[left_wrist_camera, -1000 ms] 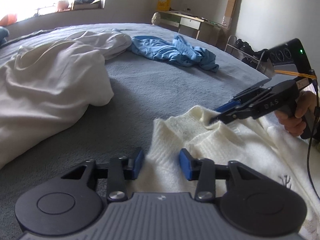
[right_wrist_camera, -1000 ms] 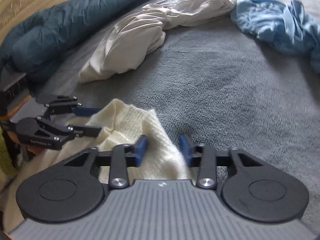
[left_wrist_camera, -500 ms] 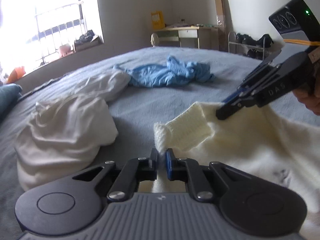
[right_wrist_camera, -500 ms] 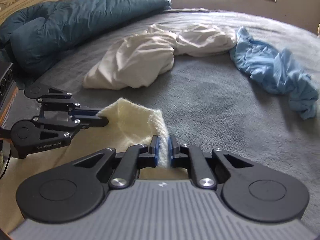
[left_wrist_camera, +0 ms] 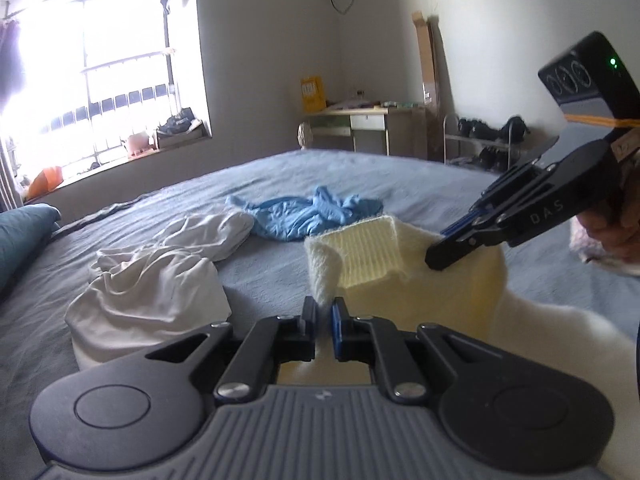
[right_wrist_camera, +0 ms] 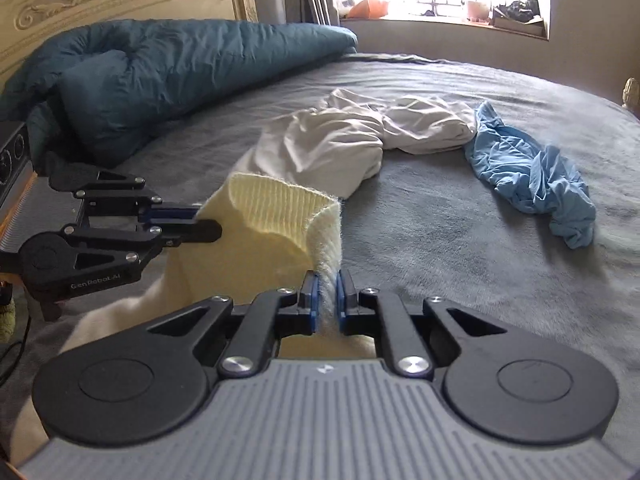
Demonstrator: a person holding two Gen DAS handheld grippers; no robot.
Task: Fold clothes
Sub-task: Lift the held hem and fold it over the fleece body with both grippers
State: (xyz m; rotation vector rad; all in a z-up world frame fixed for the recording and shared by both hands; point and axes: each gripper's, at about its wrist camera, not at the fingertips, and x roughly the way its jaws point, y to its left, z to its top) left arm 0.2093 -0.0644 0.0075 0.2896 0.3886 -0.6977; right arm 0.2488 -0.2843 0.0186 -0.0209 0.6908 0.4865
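Observation:
A cream knitted sweater (left_wrist_camera: 372, 252) hangs lifted above the grey bed (left_wrist_camera: 260, 184), held by its ribbed edge at two spots. In the left wrist view my left gripper (left_wrist_camera: 324, 309) is shut on the nearer fold of that edge. My right gripper (left_wrist_camera: 435, 257) comes in from the right, shut on the same edge farther along. In the right wrist view the right gripper (right_wrist_camera: 329, 300) pinches the sweater (right_wrist_camera: 276, 216) at bottom centre. There the left gripper (right_wrist_camera: 210, 224) grips it from the left. The rest of the sweater trails down out of sight.
A crumpled white garment (right_wrist_camera: 340, 140) and a blue garment (right_wrist_camera: 528, 176) lie on the bed beyond the sweater. A teal duvet (right_wrist_camera: 160, 68) is bunched against the headboard. A desk (left_wrist_camera: 360, 124) and shoe rack (left_wrist_camera: 484, 140) stand by the far wall. A hand (left_wrist_camera: 608, 232) holds the right gripper.
Both grippers went from open around the sweater's edge to shut on it, then rose together, lifting the edge off the bed.

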